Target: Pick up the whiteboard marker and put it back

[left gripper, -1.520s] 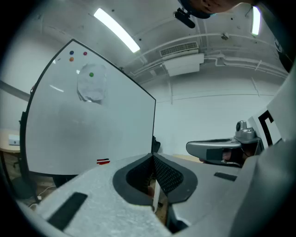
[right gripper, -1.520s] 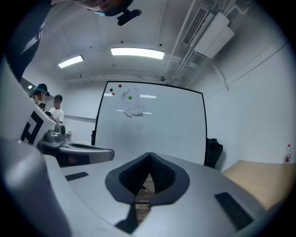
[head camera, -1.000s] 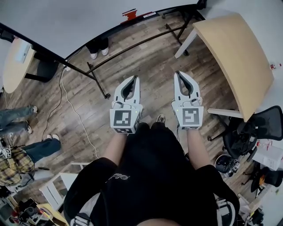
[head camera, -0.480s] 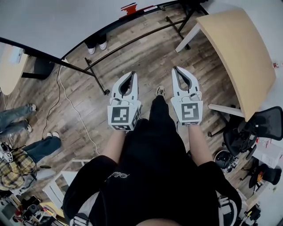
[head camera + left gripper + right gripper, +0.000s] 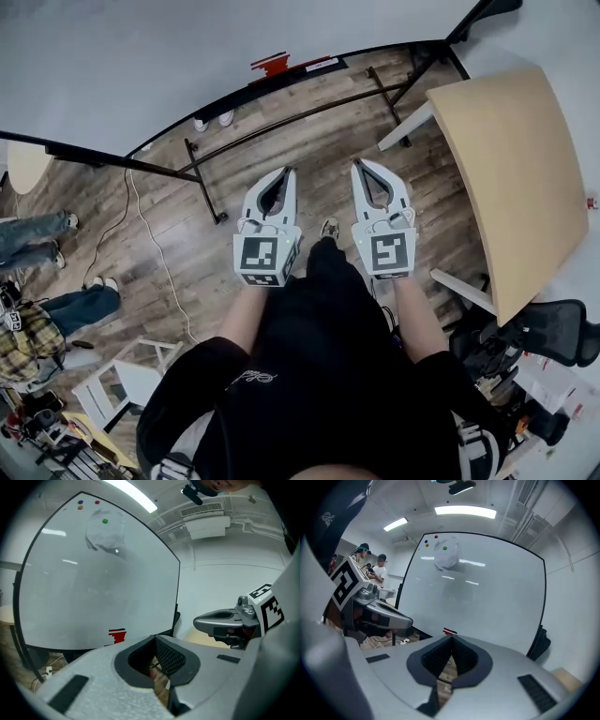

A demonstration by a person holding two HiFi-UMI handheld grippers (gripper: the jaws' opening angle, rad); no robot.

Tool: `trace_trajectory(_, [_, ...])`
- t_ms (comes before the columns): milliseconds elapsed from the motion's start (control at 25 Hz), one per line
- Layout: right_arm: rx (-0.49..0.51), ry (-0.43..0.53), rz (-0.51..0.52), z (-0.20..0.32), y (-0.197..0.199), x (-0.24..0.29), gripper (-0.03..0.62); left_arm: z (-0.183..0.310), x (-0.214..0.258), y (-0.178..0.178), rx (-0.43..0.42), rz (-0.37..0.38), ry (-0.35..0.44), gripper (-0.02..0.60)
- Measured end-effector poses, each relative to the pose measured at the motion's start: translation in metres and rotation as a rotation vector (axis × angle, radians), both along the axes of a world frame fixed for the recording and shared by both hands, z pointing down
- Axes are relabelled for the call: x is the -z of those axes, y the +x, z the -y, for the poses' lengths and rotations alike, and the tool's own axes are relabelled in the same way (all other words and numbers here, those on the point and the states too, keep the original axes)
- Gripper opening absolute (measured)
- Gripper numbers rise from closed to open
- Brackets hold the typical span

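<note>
Left gripper, right gripper, seemingly empty

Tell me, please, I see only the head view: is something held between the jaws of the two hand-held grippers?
Observer: No. The left hand-held gripper and the right hand-held gripper are both shut, with only floor seen through the gap.
Operator: What is on the whiteboard face?
Observer: Small coloured magnets near the top of the whiteboard.
Operator: And the red object?
Observer: The red object sits at the bottom edge, straight beyond the right tips; too small to identify.
</note>
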State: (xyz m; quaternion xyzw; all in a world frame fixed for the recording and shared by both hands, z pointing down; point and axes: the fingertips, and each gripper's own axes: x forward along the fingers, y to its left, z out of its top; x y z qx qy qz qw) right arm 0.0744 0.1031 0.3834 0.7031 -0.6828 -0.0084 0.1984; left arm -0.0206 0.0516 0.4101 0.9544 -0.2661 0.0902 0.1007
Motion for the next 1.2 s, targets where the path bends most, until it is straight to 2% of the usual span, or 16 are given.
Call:
trace_trajectory(280, [0.049, -0.021, 0.075, 0.026, 0.066, -0.023, 0.0, 0.024, -0.015, 0.072, 0.025, 0.098, -0.013, 0.005])
trace_trajectory(560, [0.047, -0.029, 0.222, 0.063, 0.096, -0.044, 0.0, 0.053, -0.027, 0.116, -0.011, 0.176, -0.002, 0.005])
trace_trajectory(800, [0.007, -0.042, 0.249, 0.1, 0.116, -0.057, 0.0, 0.103, -0.045, 0.155, -0.089, 0.261, 0.034, 0.005])
trace_trajectory(1080, [-0.071, -0.059, 0.268, 0.139, 0.151, -0.068, 0.0, 0.156, -0.066, 0.196, -0.186, 0.403, 0.088, 0.005])
trace_trajectory(1200, [-0.095, -0.06, 0.289, 0.151, 0.153, -0.074, 0.0, 0.174, -0.078, 0.205, -0.228, 0.466, 0.107, 0.005])
